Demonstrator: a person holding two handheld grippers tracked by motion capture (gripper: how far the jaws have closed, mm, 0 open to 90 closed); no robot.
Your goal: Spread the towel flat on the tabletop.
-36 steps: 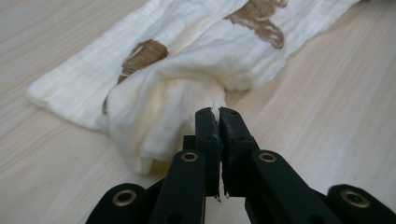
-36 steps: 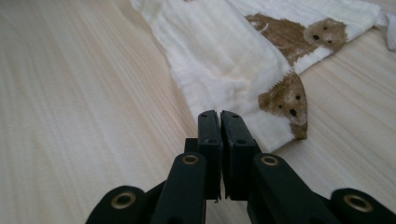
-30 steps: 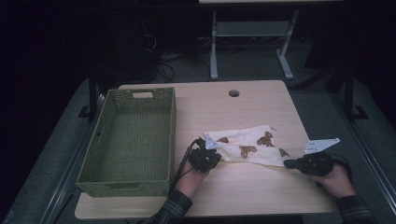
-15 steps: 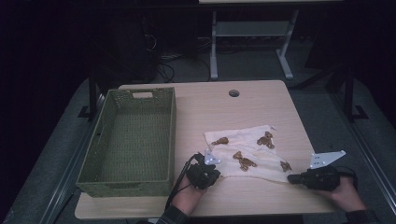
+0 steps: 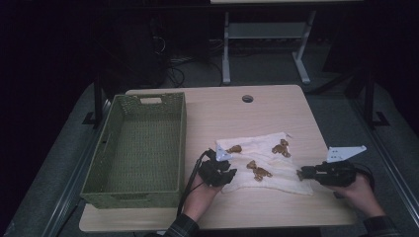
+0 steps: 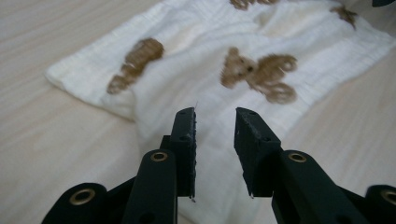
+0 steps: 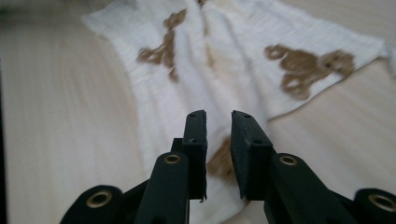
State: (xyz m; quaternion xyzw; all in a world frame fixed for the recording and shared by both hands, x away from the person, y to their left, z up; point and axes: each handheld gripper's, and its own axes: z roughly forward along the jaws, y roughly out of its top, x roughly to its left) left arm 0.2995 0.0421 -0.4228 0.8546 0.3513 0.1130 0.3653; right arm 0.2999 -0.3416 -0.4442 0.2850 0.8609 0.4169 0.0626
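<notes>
The white cloth [image 5: 264,163] with brown bear figures lies flat on the table [image 5: 232,111], stretched between the two tongs, and that is the relation the next move rests on: its long axis runs roughly from one pair to the other, so each pair faces one short end.

In the high view the left tongs [image 5: 228,174] sit at the cloth's near left corner, over or just touching its edge, while the right tongs [image 5: 299,174] point inward at the near right corner, their tips just at the hem. Neither hand is clearly the nearer; both are at the fabric.

In the left gripper view the left tongs [image 6: 215,119] stand spread with a clear gap, and the cloth [image 6: 224,60] runs forward and away from them, a bear figure just ahead of the tips. Fabric lies under and between the jaws, but nothing is pinched. In the right gripper view the right tongs [image 7: 218,122] are likewise parted, by a narrower gap, with the cloth [image 7: 233,56] reaching forward from beneath them in soft ridges; a brown patch shows just behind the jaws. They too hold nothing.

The green woven basket [image 5: 141,143] stands well to the left of the left tongs, empty. Judged from this, each pair probably needs only to dip and shut on the corner already below it.
</notes>
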